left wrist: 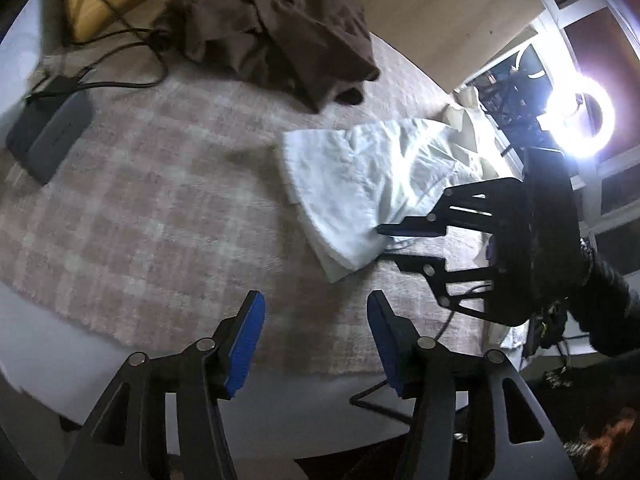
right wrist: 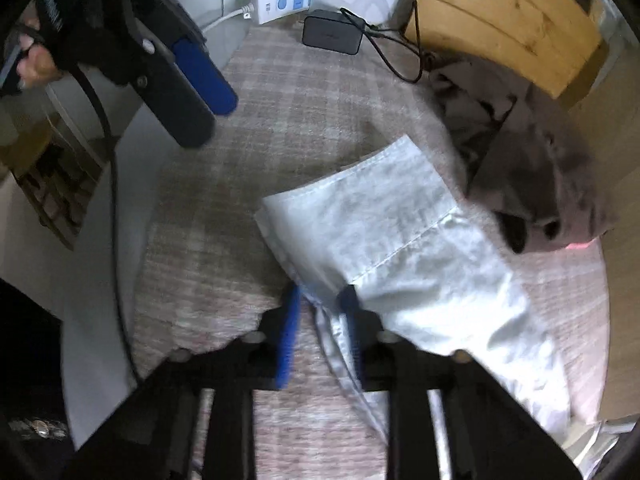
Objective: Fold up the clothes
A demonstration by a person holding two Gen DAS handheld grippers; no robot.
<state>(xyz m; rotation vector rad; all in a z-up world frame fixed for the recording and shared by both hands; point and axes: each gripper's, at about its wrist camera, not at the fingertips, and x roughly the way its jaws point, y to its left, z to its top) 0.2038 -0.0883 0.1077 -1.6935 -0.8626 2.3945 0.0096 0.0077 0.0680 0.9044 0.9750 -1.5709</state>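
White garment (right wrist: 400, 248) partly folded, one edge pinched between right gripper (right wrist: 320, 304) fingers; further folds pending. Left gripper (left wrist: 314, 320) fingers spread, empty. Brown garment (left wrist: 276, 28) beyond both, crumpled, untouched.

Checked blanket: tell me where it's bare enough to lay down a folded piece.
Bare: the wide stretch of checked blanket between the white garment, the dark adapter and the left gripper. Crowded: the far edge, with the brown clothes and cables.

No text, label or number can be read anywhere in either view
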